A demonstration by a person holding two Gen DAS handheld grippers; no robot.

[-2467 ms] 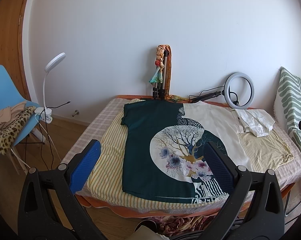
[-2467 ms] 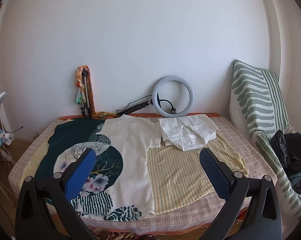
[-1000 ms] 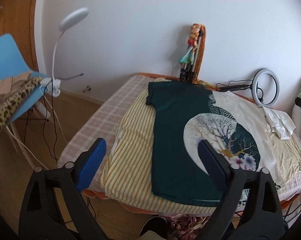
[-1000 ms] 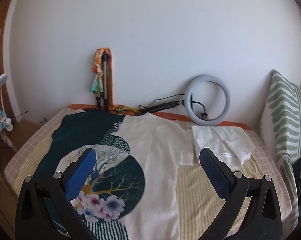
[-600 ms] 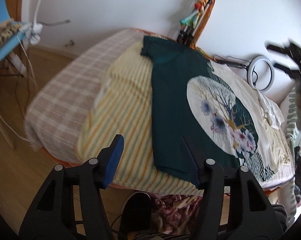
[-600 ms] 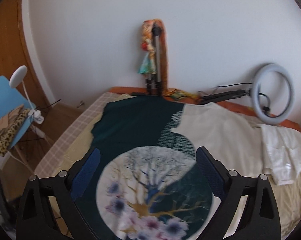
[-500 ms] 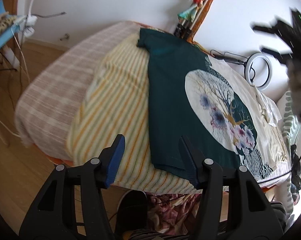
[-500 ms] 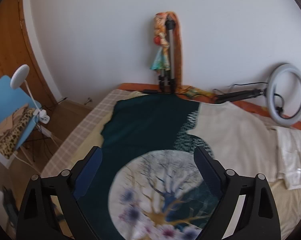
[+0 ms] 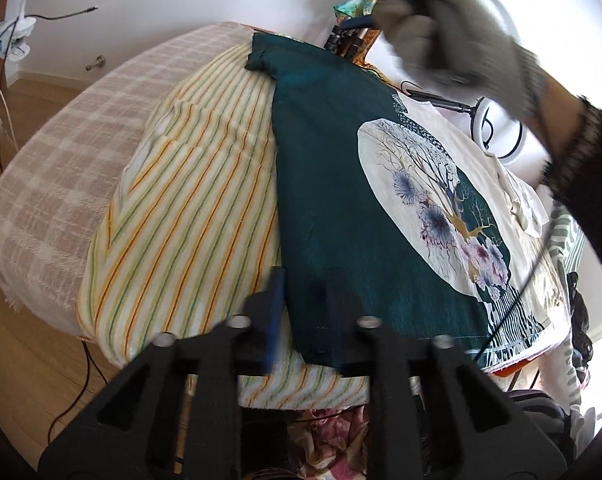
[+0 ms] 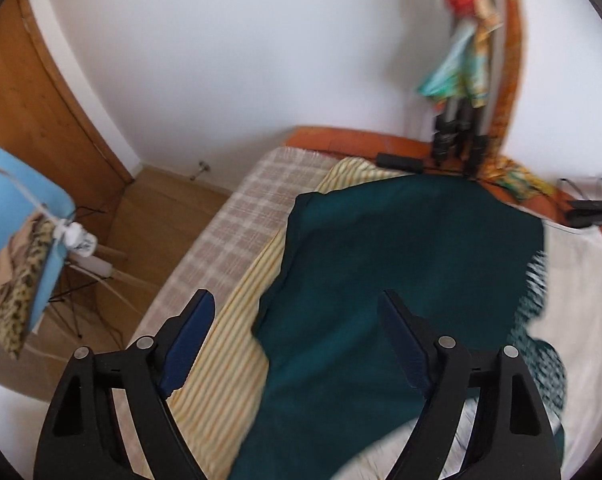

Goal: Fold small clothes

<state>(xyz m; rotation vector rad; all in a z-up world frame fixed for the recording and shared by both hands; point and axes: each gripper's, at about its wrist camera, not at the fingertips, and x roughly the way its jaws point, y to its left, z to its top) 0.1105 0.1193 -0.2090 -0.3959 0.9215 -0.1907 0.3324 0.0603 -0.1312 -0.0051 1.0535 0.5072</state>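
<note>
A dark green and cream T-shirt with a tree print (image 9: 381, 184) lies flat on the bed, over a striped cloth (image 9: 189, 208). My left gripper (image 9: 307, 300) is at the shirt's near left hem corner, jaws narrowed around the fabric edge. My right gripper (image 10: 297, 332) is open above the shirt's green left shoulder and sleeve (image 10: 381, 280), touching nothing. The gloved hand holding the right gripper (image 9: 453, 36) shows blurred in the left wrist view.
A plaid bedspread (image 9: 61, 168) covers the bed. A tripod with a scarf (image 10: 465, 92) and a ring light (image 9: 501, 128) stand at the far edge. A white garment (image 9: 525, 208) lies at right. A blue chair (image 10: 17, 216) stands on the floor.
My left gripper has dropped to the shirt's near hem corner and its jaws have narrowed. My right gripper has swung left and forward over the shirt's far left shoulder.
</note>
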